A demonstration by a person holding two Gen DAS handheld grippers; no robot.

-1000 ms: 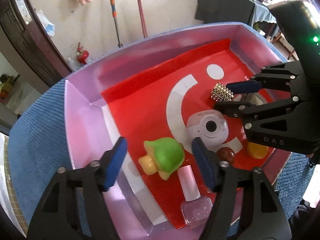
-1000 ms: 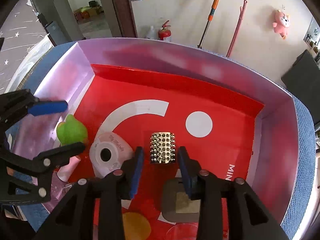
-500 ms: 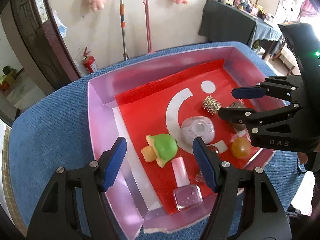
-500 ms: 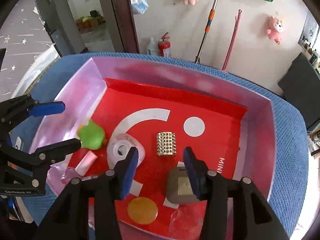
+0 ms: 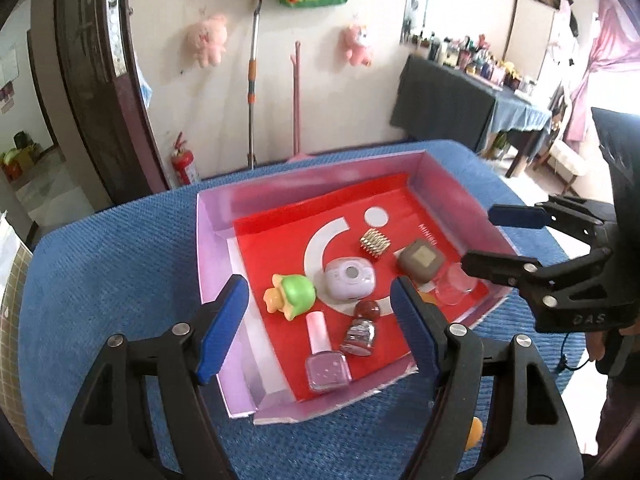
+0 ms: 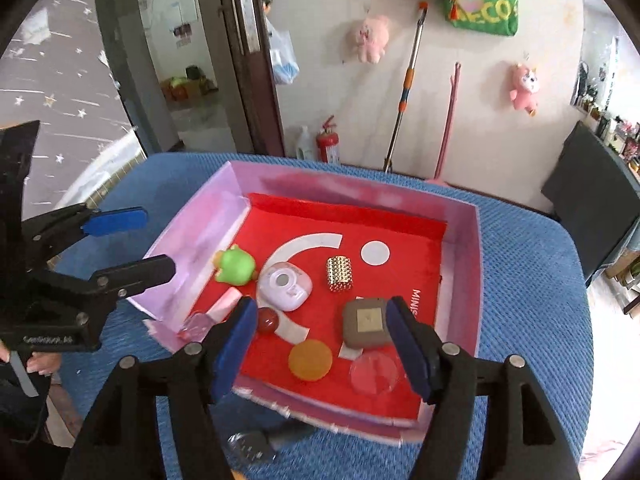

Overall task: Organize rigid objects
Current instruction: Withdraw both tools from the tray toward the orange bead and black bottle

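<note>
A pink-walled box (image 5: 212, 248) with a red floor holds a green duck toy (image 5: 294, 294), a lilac toy camera (image 5: 349, 280), a gold bead cube (image 5: 374, 243), a brown square case (image 5: 420, 260), a pink nail polish bottle (image 5: 322, 356) and a dark red ball (image 5: 368, 310). My left gripper (image 5: 318, 320) hovers above the box's near side, jaws opening, nothing held. My right gripper (image 6: 322, 320) hangs over the box (image 6: 460, 280) near the brown case (image 6: 367, 322) and gold cube (image 6: 340, 273), jaws opening and empty.
The box sits on a blue-clothed table (image 5: 100, 280). An orange disc (image 6: 311, 360) and a clear disc (image 6: 374, 372) lie near the front wall. A small grey object (image 6: 250, 446) rests on the cloth outside. A dark table (image 5: 448, 108) and a wall stand behind.
Both grippers rose and drew back from the box floor. The right jaws spread wide from either side of the gold bead cube, which stays on the floor. The left jaws widened slightly.
</note>
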